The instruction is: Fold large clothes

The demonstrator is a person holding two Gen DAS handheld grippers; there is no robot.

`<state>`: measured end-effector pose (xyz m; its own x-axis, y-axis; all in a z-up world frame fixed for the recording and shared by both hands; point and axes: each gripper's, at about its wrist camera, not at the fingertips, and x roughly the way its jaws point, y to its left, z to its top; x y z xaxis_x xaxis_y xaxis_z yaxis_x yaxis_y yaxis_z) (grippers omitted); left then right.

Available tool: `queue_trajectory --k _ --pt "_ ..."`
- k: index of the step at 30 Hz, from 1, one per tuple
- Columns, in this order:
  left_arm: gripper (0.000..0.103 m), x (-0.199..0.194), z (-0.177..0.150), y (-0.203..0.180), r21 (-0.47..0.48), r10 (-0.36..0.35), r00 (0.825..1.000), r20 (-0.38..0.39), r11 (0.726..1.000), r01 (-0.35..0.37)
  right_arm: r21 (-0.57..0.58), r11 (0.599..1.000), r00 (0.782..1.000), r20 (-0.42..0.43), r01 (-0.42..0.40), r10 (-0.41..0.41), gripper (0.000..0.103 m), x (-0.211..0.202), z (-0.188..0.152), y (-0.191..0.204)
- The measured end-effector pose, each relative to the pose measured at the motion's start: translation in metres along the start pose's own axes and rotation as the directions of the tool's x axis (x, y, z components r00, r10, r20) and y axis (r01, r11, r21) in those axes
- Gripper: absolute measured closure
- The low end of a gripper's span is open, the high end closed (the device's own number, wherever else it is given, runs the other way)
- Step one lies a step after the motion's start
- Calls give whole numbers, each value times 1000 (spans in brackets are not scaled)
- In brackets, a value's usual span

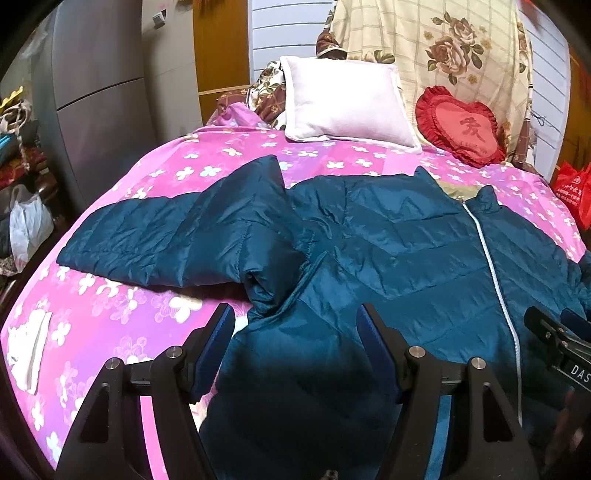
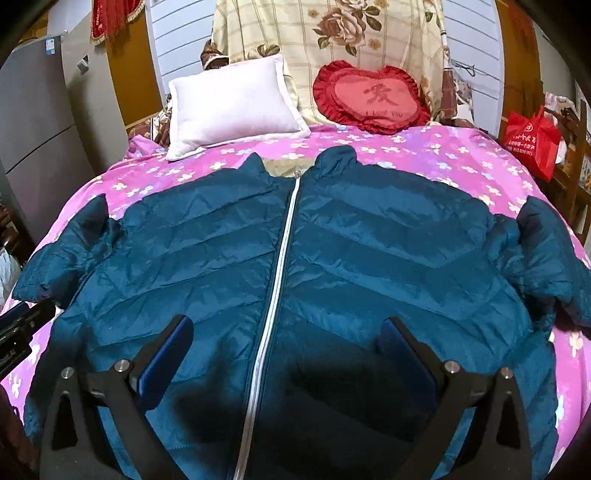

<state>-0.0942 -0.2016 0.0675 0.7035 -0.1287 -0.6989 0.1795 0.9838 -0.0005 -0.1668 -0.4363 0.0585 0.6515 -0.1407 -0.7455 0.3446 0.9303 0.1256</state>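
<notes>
A dark teal quilted jacket (image 2: 354, 258) lies front-up on the pink flowered bedspread (image 2: 424, 147), zipped with a white zipper (image 2: 280, 266), collar toward the pillows. Its left sleeve (image 1: 177, 236) lies spread out sideways, and the jacket body shows in the left wrist view (image 1: 388, 240). Its right sleeve (image 2: 554, 258) lies bunched at the bed's right side. My left gripper (image 1: 295, 325) is open and empty above the jacket's lower left part. My right gripper (image 2: 286, 336) is open and empty above the lower front, straddling the zipper. The right gripper also shows at the edge of the left wrist view (image 1: 561, 332).
A white pillow (image 2: 232, 107) and a red heart cushion (image 2: 373, 98) lie at the head of the bed against a flowered cloth (image 2: 332, 29). A red bag (image 2: 532, 140) stands right. A folded white cloth (image 1: 29, 350) lies on the bed's left side. A grey cabinet (image 1: 96, 92) stands left.
</notes>
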Motion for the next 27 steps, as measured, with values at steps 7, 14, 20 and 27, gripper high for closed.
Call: queue_trajectory --k 7,14,20,27 --pt "58 11 4 9 -14 5 1000 -11 1000 -5 -8 1000 1000 -15 -6 5 0 10 0 7" --pt "58 12 16 46 -77 -54 998 -25 996 52 30 998 998 -33 -51 52 0 20 0 15" --pt "58 25 27 130 -255 -3 999 -51 967 -10 9 998 997 -55 -55 55 0 25 -7 22" --pt "58 49 35 230 -376 173 981 -90 906 -194 -1 998 996 -66 -64 64 0 27 -11 25"
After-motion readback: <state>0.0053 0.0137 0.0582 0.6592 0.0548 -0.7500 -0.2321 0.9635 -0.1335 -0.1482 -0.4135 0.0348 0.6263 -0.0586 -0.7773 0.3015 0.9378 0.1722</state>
